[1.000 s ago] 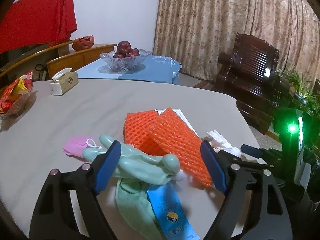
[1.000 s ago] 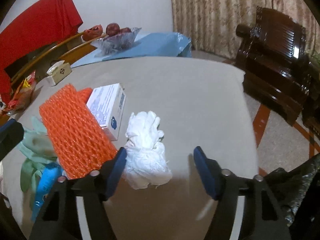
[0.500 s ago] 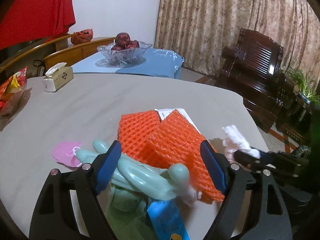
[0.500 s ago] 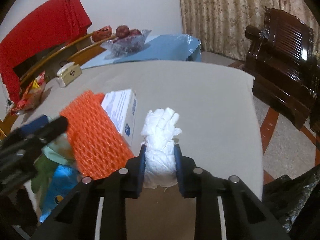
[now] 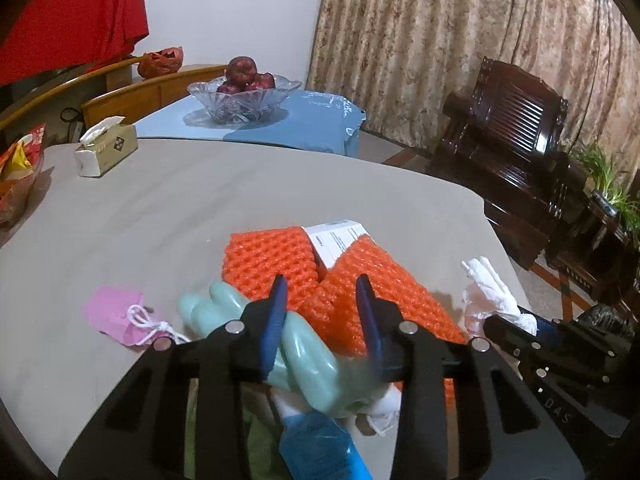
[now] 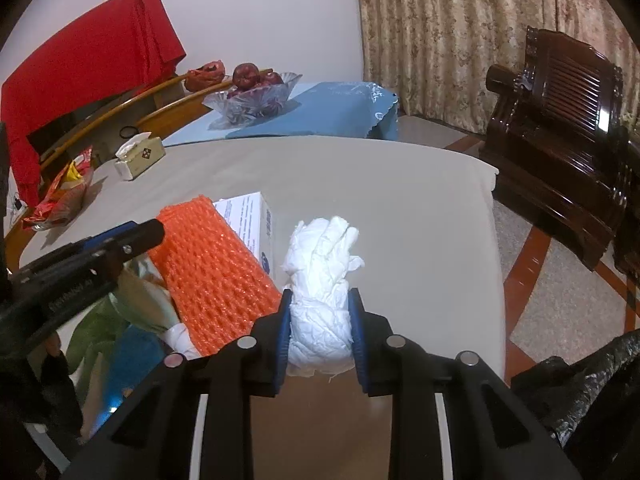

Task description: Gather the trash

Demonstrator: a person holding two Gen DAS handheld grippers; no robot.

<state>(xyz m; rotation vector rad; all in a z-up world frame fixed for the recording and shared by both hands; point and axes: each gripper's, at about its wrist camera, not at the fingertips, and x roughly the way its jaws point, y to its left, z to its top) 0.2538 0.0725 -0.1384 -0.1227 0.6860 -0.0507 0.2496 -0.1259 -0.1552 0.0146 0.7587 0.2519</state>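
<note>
My right gripper (image 6: 320,320) is shut on a crumpled white glove (image 6: 322,280) and holds it just above the grey table (image 6: 380,184). That glove also shows in the left wrist view (image 5: 486,292). My left gripper (image 5: 322,312) has closed on a mint-green rubber glove (image 5: 308,356) at the near edge of the trash pile. Orange foam netting (image 5: 344,280) lies behind it, over a white box (image 5: 340,236). A pink mask (image 5: 118,314) lies to the left and a blue wrapper (image 5: 320,444) lies below the glove.
A tissue box (image 5: 106,150) and a snack bag (image 5: 16,176) sit at the table's far left. A glass fruit bowl (image 5: 244,94) stands on a blue cloth behind. A black trash bag (image 6: 580,392) lies on the floor right of the table, near a dark wooden chair (image 6: 560,128).
My right gripper closed on the white glove and lifted it. My left gripper moved forward over the pile and its jaws narrowed onto the green glove.
</note>
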